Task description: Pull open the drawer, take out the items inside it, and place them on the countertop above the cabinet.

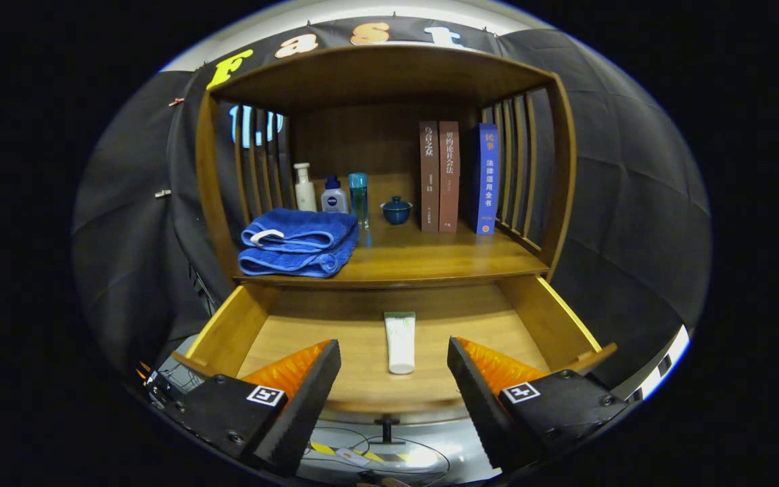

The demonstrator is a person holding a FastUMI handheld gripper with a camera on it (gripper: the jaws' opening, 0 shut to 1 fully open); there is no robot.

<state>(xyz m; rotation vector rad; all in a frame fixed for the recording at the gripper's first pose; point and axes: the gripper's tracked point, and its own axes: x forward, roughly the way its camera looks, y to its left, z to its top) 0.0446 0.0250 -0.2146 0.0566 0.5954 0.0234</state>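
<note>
drawer (362, 379) stands pulled open in the lower centre of the frame; step one judged done. one white tube (400, 341) lies flat on the drawer floor, cap end toward the camera, between the two fingers and a little beyond their tips. hand-held gripper (393, 362) released, jaws wide apart, touching nothing. tabletop (430, 253) above carries towels, bottles and books. the drawer's rear corners are shadowed, so possibly more items. remaining: grasp the tube, lift it out, place it on top.
</note>
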